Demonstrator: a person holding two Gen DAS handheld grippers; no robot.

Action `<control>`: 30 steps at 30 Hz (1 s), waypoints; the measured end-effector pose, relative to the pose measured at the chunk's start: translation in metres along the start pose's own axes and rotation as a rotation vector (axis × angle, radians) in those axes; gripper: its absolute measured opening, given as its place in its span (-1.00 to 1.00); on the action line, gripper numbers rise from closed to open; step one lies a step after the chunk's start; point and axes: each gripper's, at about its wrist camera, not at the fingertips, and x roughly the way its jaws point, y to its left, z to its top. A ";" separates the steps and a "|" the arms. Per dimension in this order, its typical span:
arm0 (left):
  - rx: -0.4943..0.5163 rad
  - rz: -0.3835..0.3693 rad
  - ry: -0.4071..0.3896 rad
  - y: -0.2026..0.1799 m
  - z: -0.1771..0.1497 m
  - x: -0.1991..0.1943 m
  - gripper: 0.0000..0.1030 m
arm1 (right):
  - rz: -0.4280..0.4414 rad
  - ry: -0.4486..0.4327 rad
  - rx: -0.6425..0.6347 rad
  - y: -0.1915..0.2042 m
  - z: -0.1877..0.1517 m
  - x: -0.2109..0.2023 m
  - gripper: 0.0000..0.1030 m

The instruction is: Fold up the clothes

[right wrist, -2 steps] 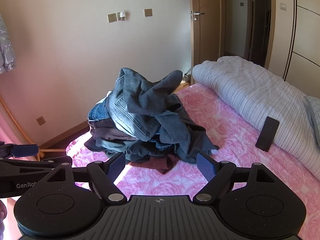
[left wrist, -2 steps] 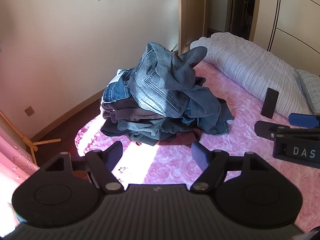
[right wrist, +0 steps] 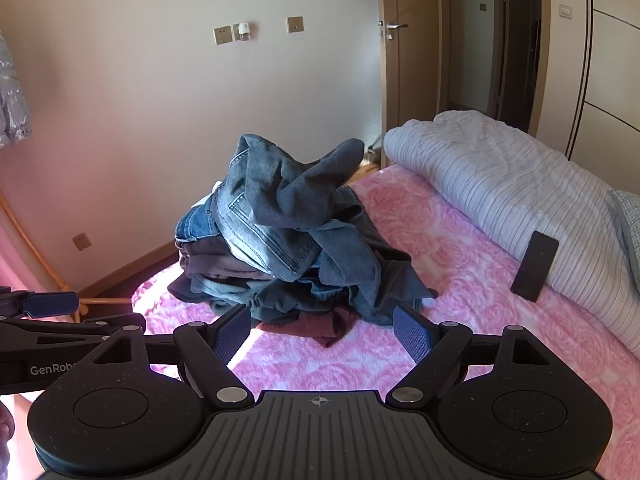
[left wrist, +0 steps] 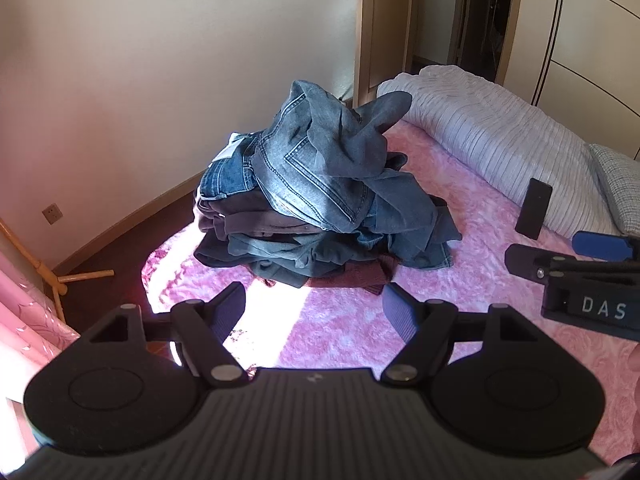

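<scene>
A heap of jeans and dark clothes (left wrist: 320, 200) (right wrist: 288, 248) lies on the pink floral bedspread (left wrist: 480, 280) (right wrist: 460, 280), near the bed's far left corner. Light-blue jeans top the heap; a maroon garment (left wrist: 352, 276) (right wrist: 320, 326) pokes out underneath at the front. My left gripper (left wrist: 316, 312) is open and holds nothing, a short way in front of the heap. My right gripper (right wrist: 320, 330) is also open and holds nothing, just before the heap's near edge. Each gripper shows at the side of the other's view.
A rolled striped duvet (left wrist: 500, 140) (right wrist: 520, 192) lies along the right side of the bed, with a black phone (left wrist: 534, 208) (right wrist: 536, 266) leaning on it. A checked pillow (left wrist: 618, 184) lies beyond it. A wooden rack (left wrist: 40, 276) stands on the floor at left; a door (right wrist: 404, 60) is behind.
</scene>
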 end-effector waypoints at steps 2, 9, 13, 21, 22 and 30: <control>-0.014 -0.013 -0.002 0.001 -0.003 -0.001 0.41 | 0.004 -0.001 0.003 -0.003 -0.001 0.000 0.58; -0.035 -0.036 0.011 0.003 -0.004 0.003 0.41 | 0.015 -0.007 0.013 -0.010 -0.006 0.000 0.58; -0.036 -0.044 0.019 0.005 -0.004 0.007 0.41 | 0.007 0.005 0.012 -0.003 -0.002 0.003 0.58; -0.036 -0.036 0.021 0.004 -0.006 0.006 0.41 | 0.002 0.009 0.009 0.000 -0.005 0.005 0.58; -0.037 -0.036 0.021 0.004 -0.006 0.006 0.41 | 0.002 0.009 0.009 0.000 -0.005 0.005 0.58; -0.038 -0.030 0.021 0.006 -0.007 0.006 0.41 | 0.007 0.011 0.006 -0.001 -0.003 0.003 0.58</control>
